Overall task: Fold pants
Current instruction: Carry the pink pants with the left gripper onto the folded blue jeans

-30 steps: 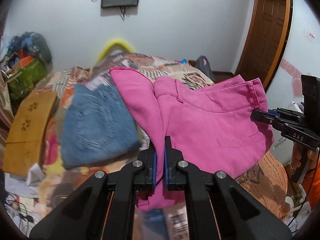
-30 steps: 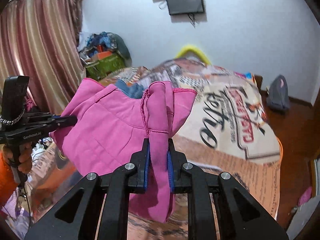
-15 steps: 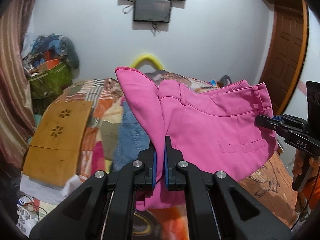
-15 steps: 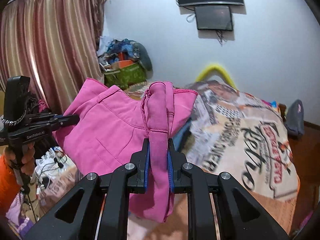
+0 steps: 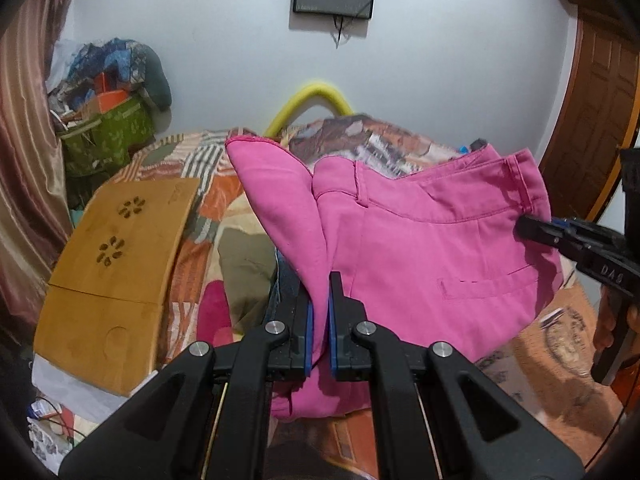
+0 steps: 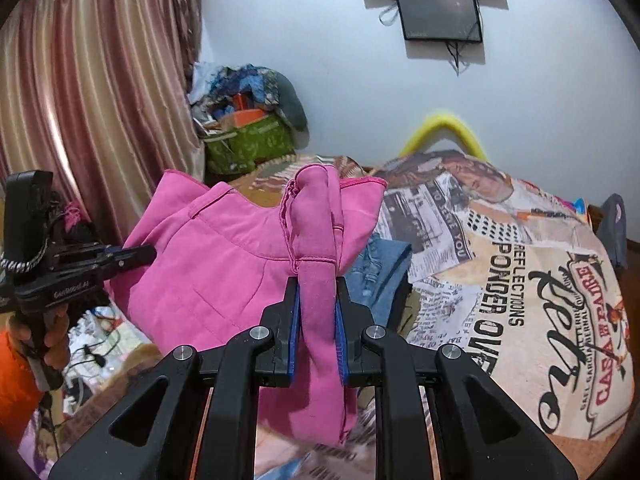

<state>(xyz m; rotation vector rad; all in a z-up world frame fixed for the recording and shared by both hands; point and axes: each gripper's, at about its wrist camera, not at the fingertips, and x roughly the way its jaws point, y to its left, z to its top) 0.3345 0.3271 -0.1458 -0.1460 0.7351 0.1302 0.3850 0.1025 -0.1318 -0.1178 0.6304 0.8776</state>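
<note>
— Where am I working?

— In a bedroom at home. Ahead of me is a bed (image 6: 520, 264) under a printed patchwork cover, with folded jeans (image 6: 376, 272) lying on it.

— What else says home?

— Striped curtains (image 6: 92, 92), a wooden door (image 5: 592, 128), a small screen (image 6: 440, 14) on the white wall, and a green bag (image 6: 248, 140) piled with clothes in the corner.

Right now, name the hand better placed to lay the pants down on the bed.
Neither alone. The left gripper and right gripper each clamp one end of the pants, which hang above the bed, so both lower together.
</note>
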